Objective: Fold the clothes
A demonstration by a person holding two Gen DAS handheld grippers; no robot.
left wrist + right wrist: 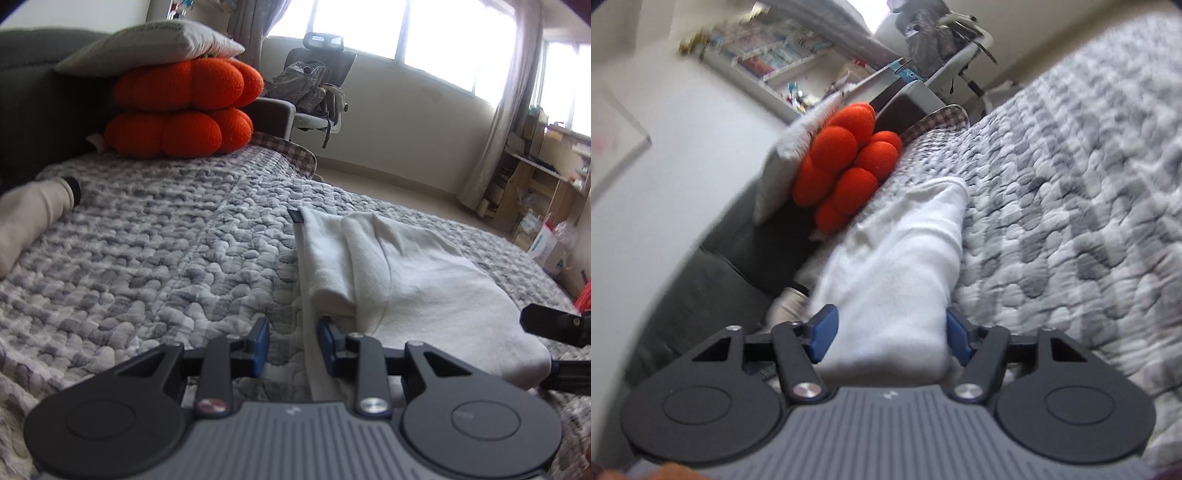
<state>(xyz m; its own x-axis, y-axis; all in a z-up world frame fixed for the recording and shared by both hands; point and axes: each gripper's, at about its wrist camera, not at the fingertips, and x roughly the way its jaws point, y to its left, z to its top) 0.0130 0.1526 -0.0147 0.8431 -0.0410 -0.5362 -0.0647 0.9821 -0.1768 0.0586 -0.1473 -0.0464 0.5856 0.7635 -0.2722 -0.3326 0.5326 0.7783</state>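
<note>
A white folded garment (413,273) lies on the grey quilted bed (166,251), right of centre in the left wrist view. My left gripper (293,341) hovers low at its near left edge. The jaws stand apart, with the cloth's edge and bare quilt between the blue pads (260,339). A black finger (550,323) of my right gripper shows at the garment's right side. In the right wrist view the white garment (897,258) stretches ahead and fills the gap of my right gripper (891,338). The cloth is not pinched narrow there.
Two orange pumpkin cushions (184,107) under a grey pillow (147,46) lean on a dark headboard at the far end. A beige sleeve with a black cuff (33,210) lies at the left. An office chair with a backpack (314,88) and wooden shelves (535,166) stand beyond the bed.
</note>
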